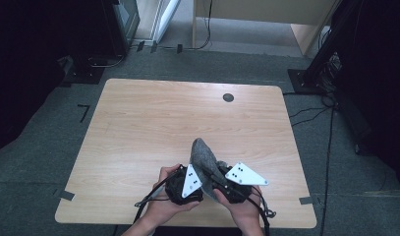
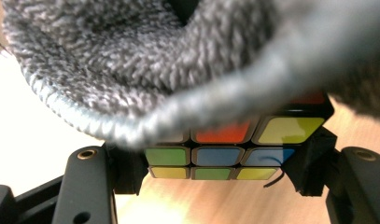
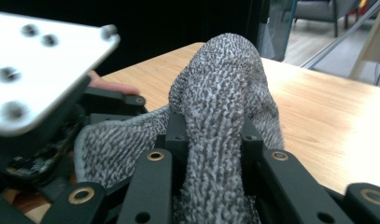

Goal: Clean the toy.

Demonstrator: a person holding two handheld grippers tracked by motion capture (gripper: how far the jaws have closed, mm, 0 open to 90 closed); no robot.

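Both grippers are held close together above the near edge of the tabletop (image 1: 138, 123), one in each of the person's hands.

Left gripper (image 2: 214, 161): fingers clamped on a puzzle cube (image 2: 215, 156) with coloured tiles, gripped by its two opposite sides. In the high view this gripper (image 1: 185, 184) sits under its grey plate, and the cube cannot be made out there.

Right gripper (image 3: 211, 158): fingers pinched on a grey knitted sock (image 3: 220, 107), a thick fold of the fabric standing up between them. The sock (image 1: 203, 156) rises as a peak between the two grippers.

Position of the work: the sock's open cuff (image 2: 131, 84) hangs over the upper part of the cube, with the cuff rim draped across the top row of tiles. The lower two rows are uncovered.

Assessment: the step in hand appears to be drawing the sock over the cube, and it is partly done.

Next move, as judged: the right gripper should pull the cuff further along the cube while the left keeps its hold. The left fingers stand in the fabric's path on both sides, so a regrip will probably be needed. There is a risk of the cuff slipping off a corner.
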